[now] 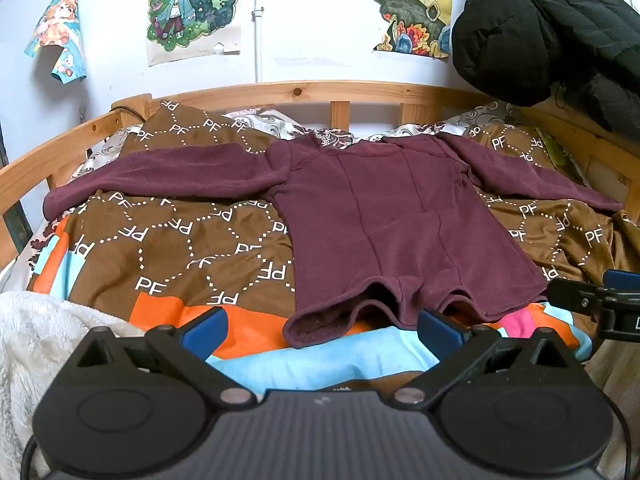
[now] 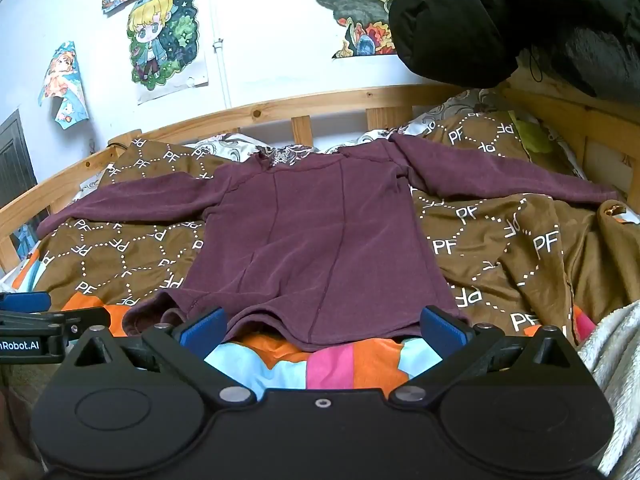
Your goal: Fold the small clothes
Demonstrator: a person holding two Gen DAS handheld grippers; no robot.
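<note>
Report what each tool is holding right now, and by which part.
Nothing is held. The left tool and right tool are both open, just short of the maroon top's near hem.

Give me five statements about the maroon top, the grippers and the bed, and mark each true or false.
1. The maroon top lies spread flat with both sleeves stretched outward. True.
2. The left gripper is clamped on the hem. False: its jaws stand open, holding nothing.
3. The right gripper is open, just short of the hem. True.
4. The top lies on a bare wooden floor. False: it lies on a brown patterned blanket on a bed.
5. A black jacket hangs at the upper right. True.
</note>
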